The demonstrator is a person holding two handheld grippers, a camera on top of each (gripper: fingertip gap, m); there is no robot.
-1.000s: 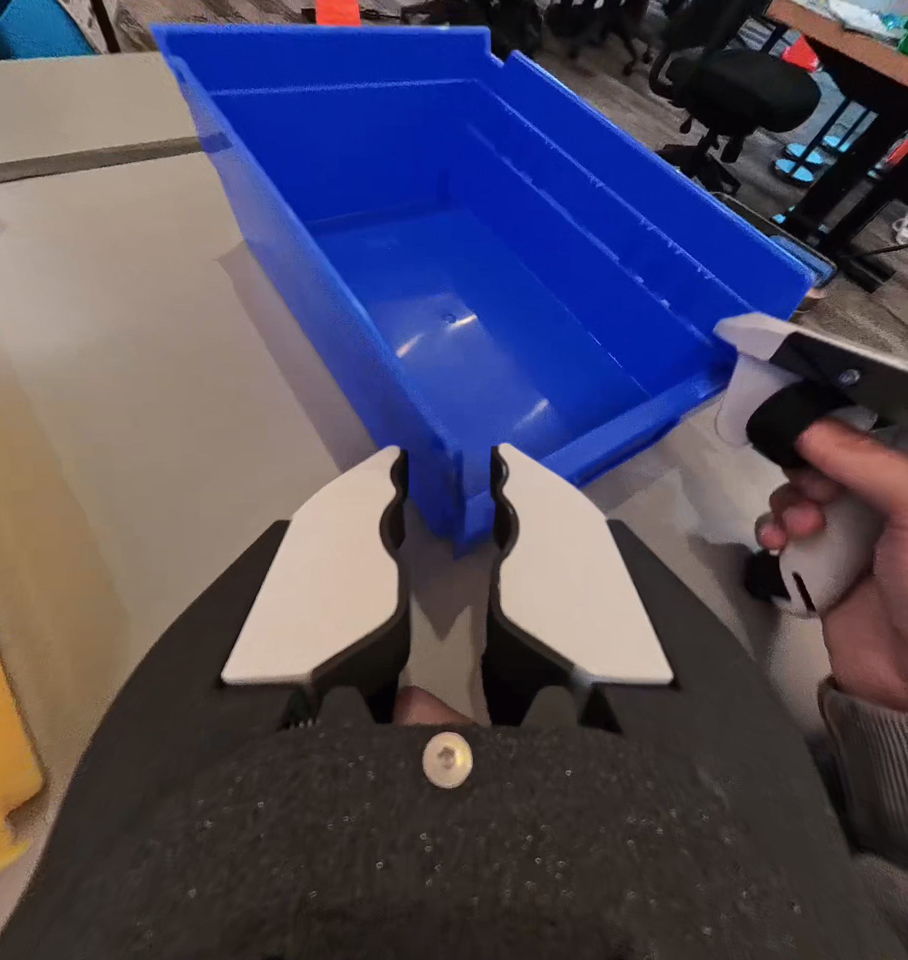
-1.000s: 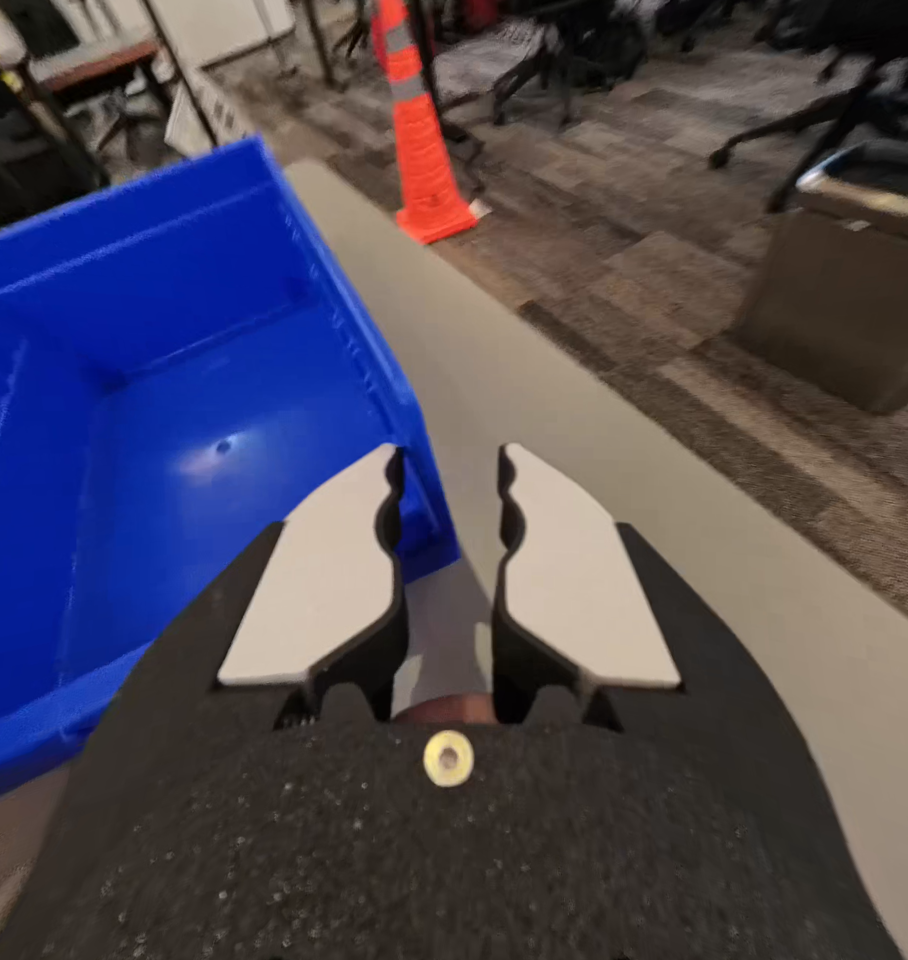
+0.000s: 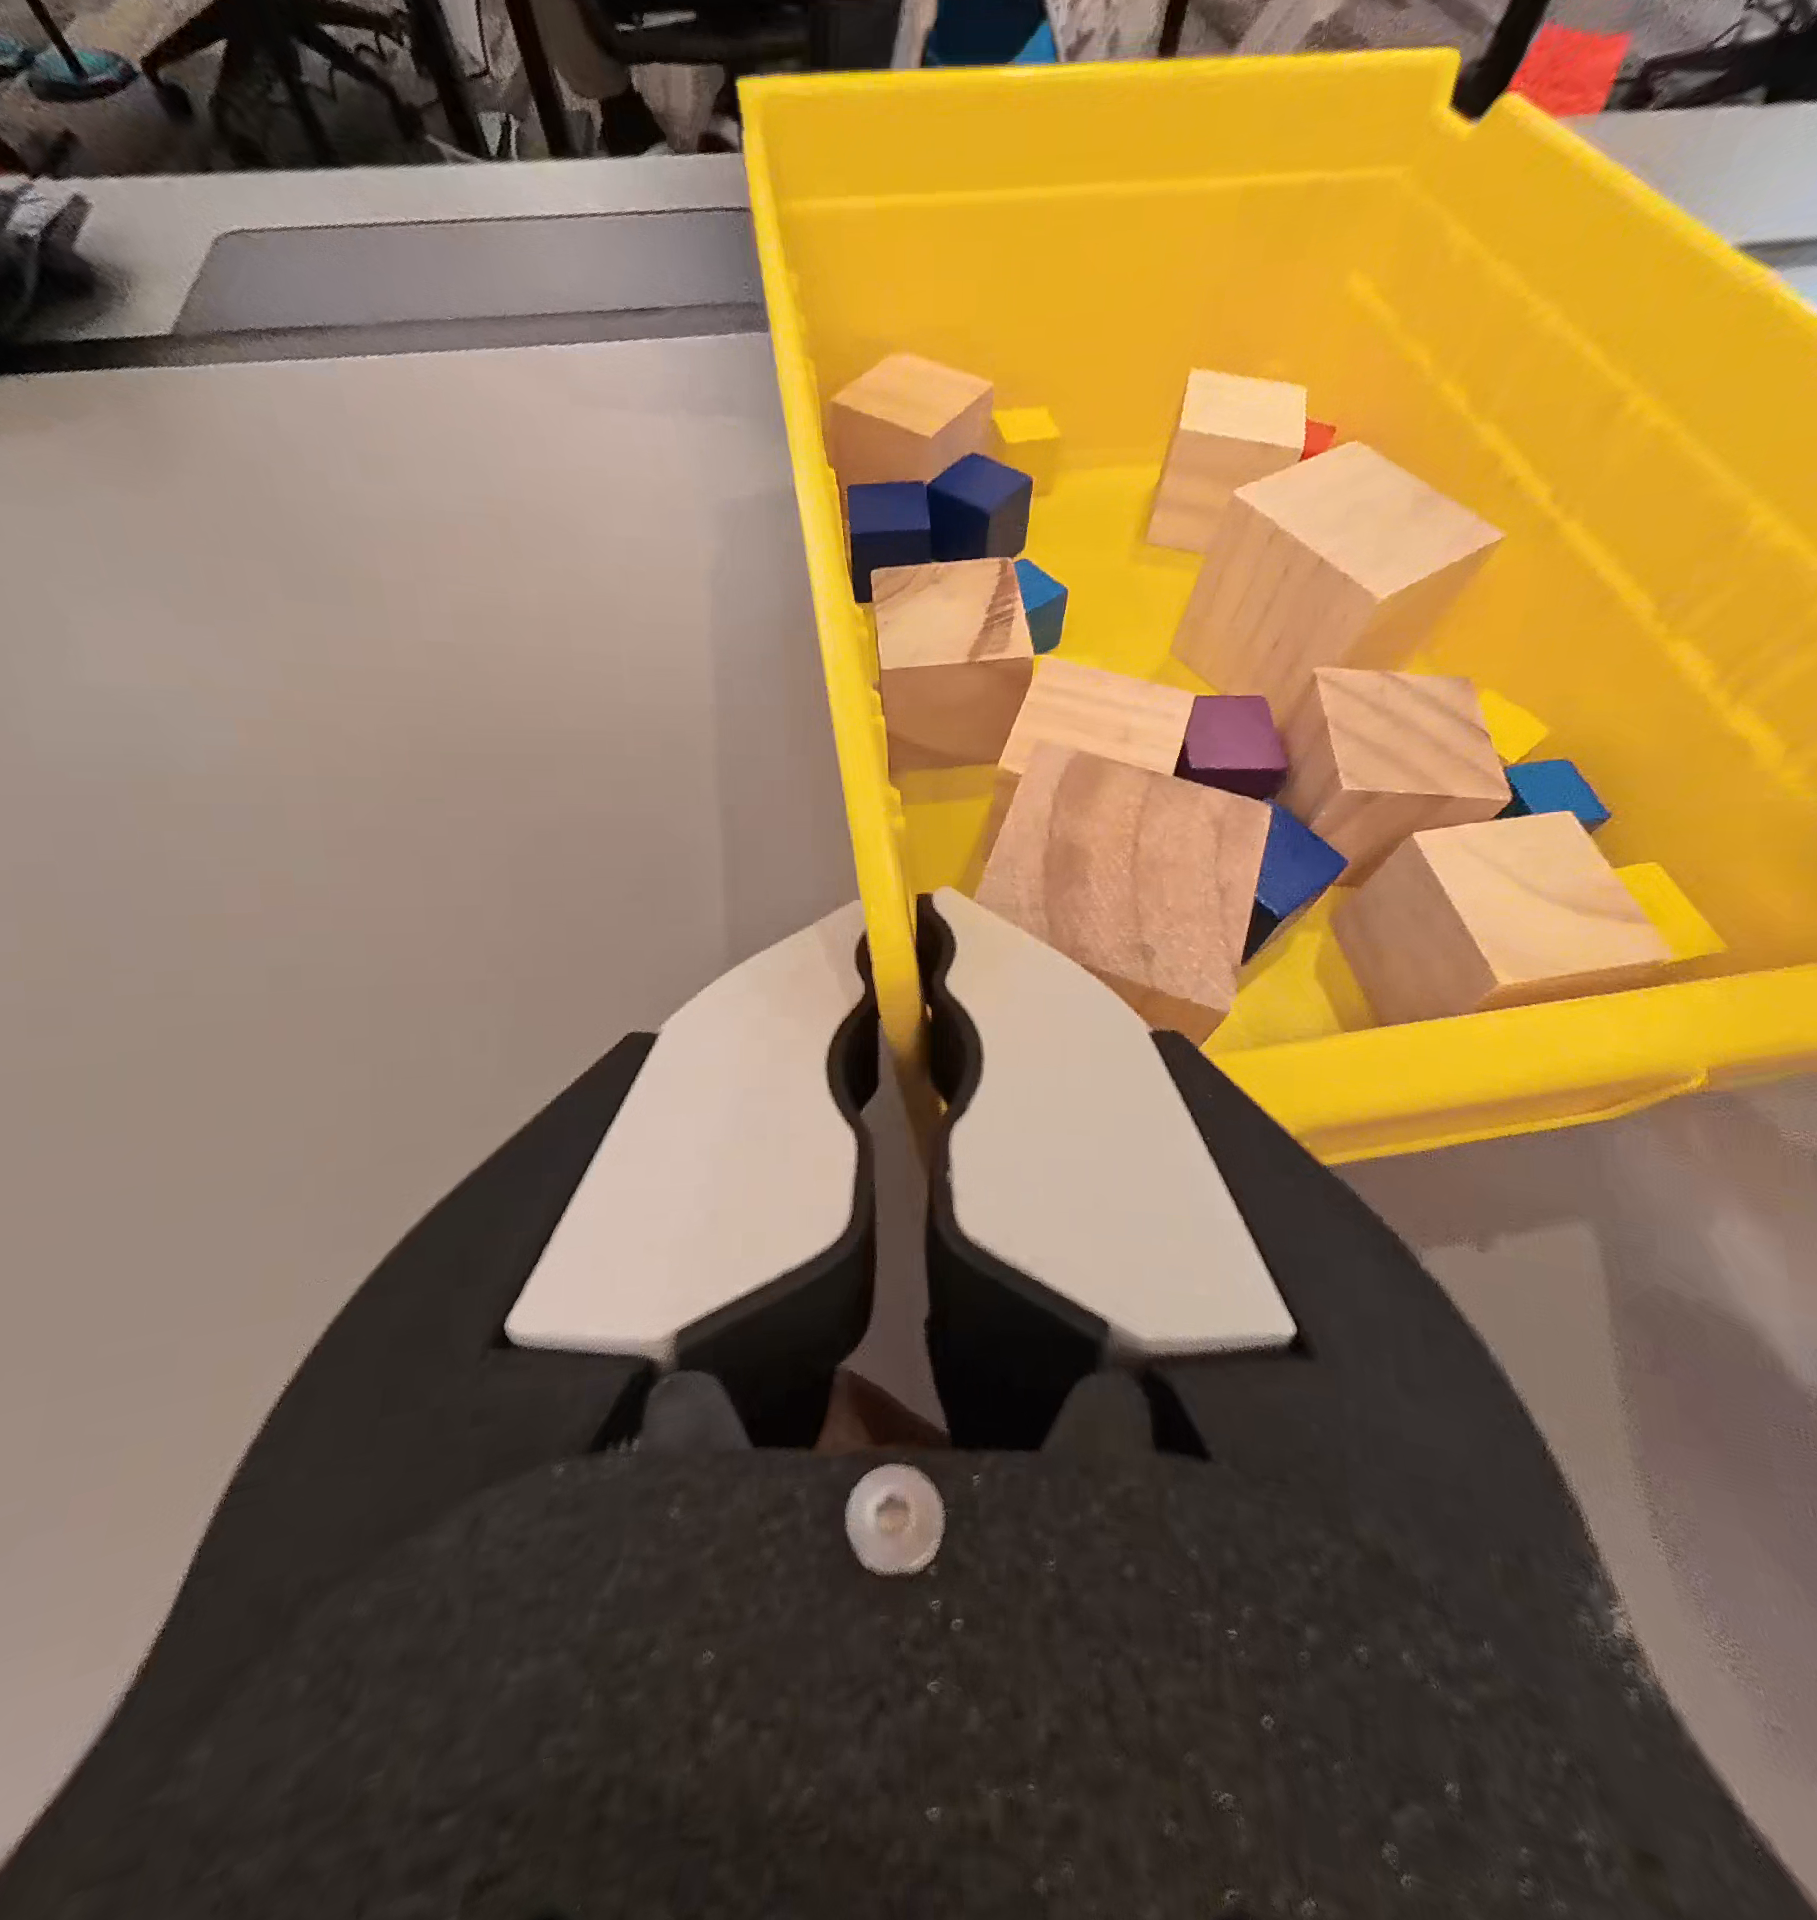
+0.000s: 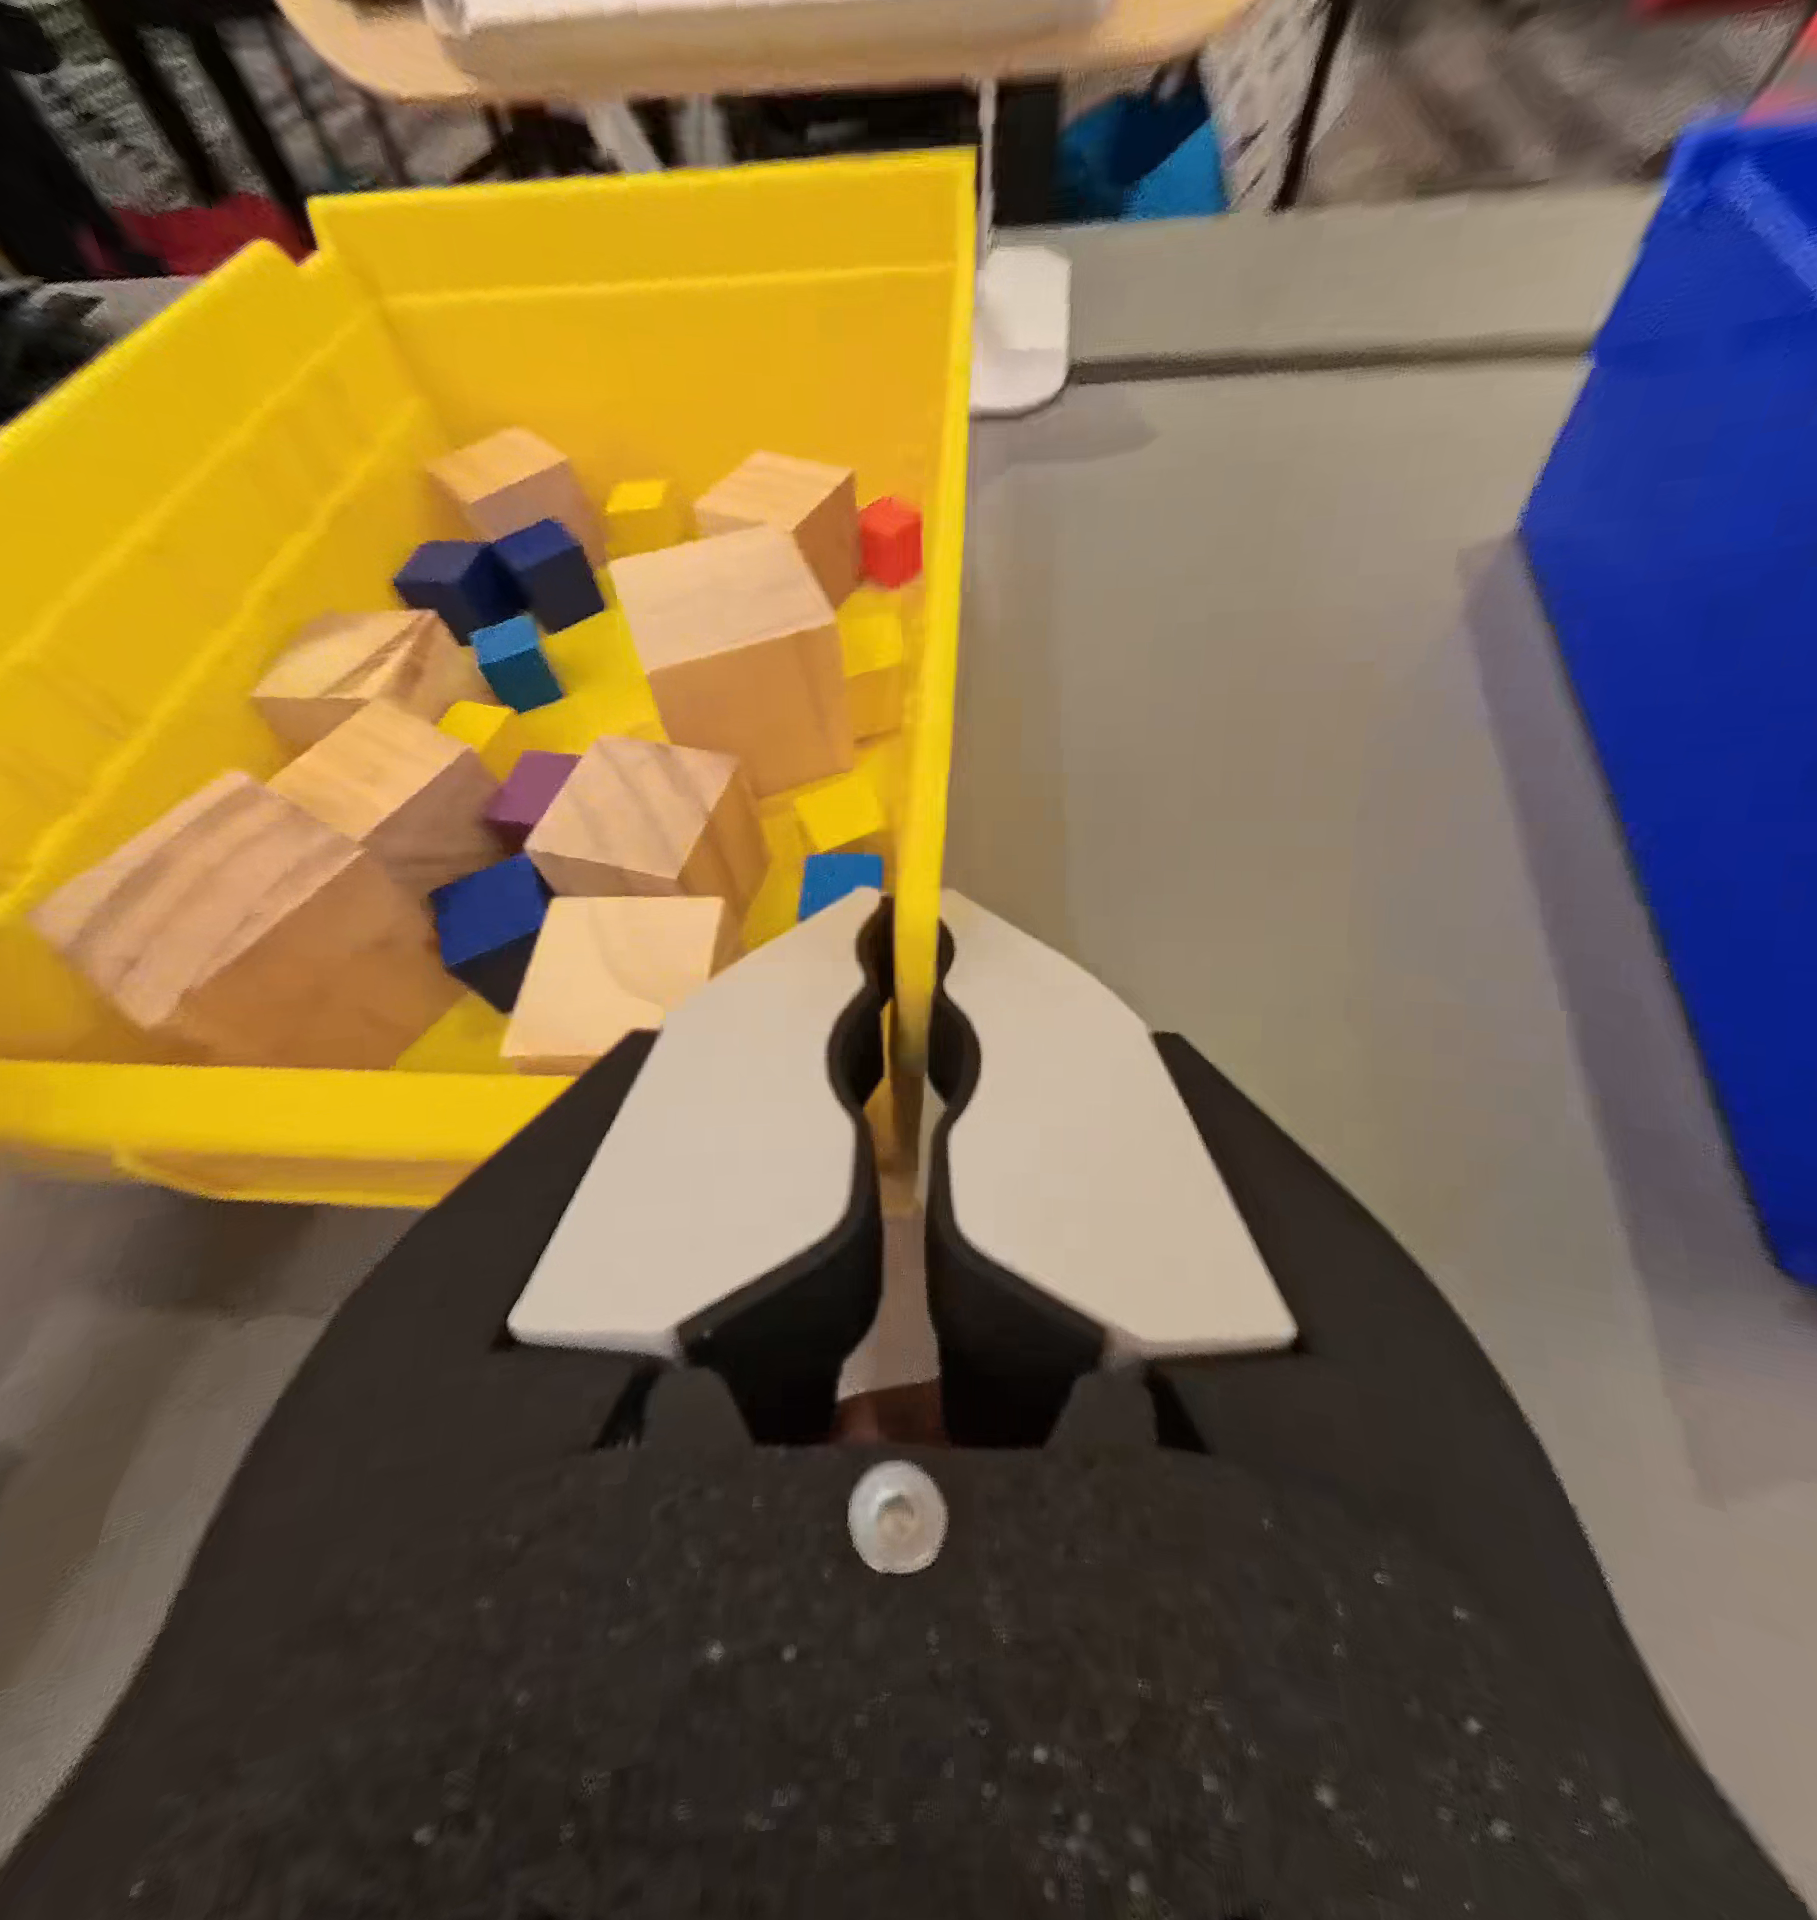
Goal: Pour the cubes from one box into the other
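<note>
The yellow box (image 3: 1299,208) sits on the grey desk (image 3: 364,727), holding a loose heap of cubes (image 3: 1340,582): large bare wooden ones with small blue, yellow, purple and red ones scattered among them. They lie mostly toward the near, low front lip, so the box looks still full and the pour not yet begun.

The left tongs (image 3: 896,925) are clenched on the box's left side wall near its front corner, one finger outside and one inside. The right tongs (image 4: 914,925) grip the opposite, right side wall in the same way, also near the front. So the box lies between the two, straight ahead of both, its long axis running away from the tongs toward the tall back wall; the open, low front faces the person.

The blue box (image 4: 1735,675) stands on the desk to the right, apart from the yellow one, with bare desk between them. It is nearer the right tongs, so the coming move likely means lifting the yellow box and carrying it rightward, then tipping it over the blue rim. Whether the yellow box is already off the desk I cannot tell. Both grips pinch thin plastic walls near one end, so the heavy back could sag and the cubes could slide as it tilts.

Beyond the desk are chairs and clutter, blurred.
</note>
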